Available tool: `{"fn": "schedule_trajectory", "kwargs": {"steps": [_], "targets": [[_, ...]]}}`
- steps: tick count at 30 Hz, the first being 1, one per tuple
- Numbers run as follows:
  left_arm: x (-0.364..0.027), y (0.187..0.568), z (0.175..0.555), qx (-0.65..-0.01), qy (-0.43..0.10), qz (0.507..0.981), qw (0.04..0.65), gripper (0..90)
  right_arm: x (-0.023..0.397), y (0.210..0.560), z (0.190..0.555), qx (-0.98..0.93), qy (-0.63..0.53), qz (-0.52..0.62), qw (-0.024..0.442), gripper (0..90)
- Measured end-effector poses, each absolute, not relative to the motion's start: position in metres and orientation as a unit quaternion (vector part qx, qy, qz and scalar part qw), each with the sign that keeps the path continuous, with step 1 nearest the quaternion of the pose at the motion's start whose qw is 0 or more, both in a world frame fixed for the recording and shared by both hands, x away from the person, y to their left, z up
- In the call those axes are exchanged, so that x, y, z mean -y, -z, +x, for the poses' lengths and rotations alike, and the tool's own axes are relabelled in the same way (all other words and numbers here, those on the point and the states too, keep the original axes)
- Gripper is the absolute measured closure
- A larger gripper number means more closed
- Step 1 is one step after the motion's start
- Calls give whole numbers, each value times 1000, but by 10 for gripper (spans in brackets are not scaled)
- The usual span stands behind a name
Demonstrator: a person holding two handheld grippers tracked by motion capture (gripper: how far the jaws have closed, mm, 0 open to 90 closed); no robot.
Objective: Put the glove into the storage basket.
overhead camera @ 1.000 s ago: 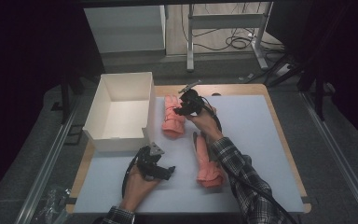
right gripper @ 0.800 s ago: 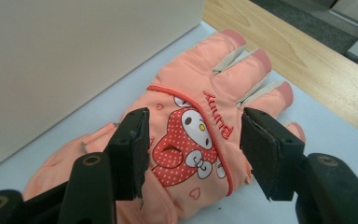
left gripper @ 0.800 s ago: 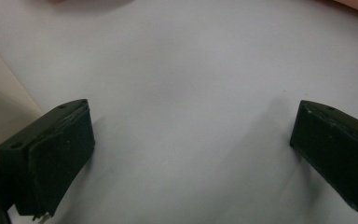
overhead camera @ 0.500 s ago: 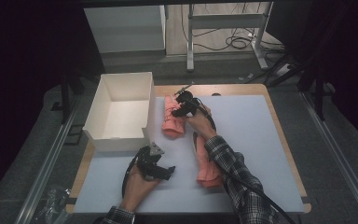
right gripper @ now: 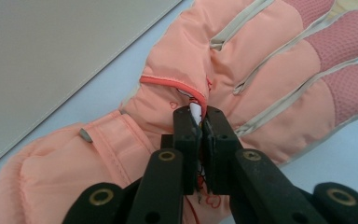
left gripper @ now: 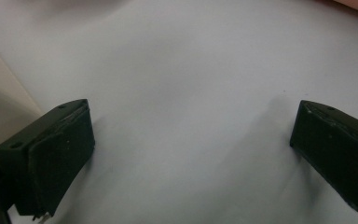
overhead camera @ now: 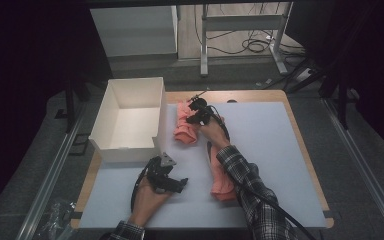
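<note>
Our right gripper [right gripper: 199,122] pinches a fold of the far pink glove [right gripper: 242,88], jaws pressed together on the fabric; our left gripper [left gripper: 191,154] is spread wide with nothing between its jaws.

In the right gripper view we see the jaws nipping the glove at its back, near the red-piped seam, with the textured finger panels reaching off to the upper right. From above, our right gripper [overhead camera: 199,112] sits on that glove [overhead camera: 184,129], which lies on the pale mat [overhead camera: 270,150] just beside the open white box [overhead camera: 130,120]. A second pink glove [overhead camera: 221,175] lies nearer, partly under our right forearm. Our left gripper [overhead camera: 172,182] rests low over bare mat [left gripper: 182,70] in front of the box.
</note>
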State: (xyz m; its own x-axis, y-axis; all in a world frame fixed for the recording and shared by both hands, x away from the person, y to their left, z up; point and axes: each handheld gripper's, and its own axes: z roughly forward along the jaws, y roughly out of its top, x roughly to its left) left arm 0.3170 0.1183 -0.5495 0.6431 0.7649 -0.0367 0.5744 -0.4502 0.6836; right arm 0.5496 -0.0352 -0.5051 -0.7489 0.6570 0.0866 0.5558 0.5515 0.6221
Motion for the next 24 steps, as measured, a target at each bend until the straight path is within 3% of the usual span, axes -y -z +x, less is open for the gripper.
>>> {"fn": "schedule_trajectory", "kwargs": {"steps": [24], "targets": [[-118,550,317,-399,-140,840,340,0,73,445,508,-871,-376,313,34,864]]}}
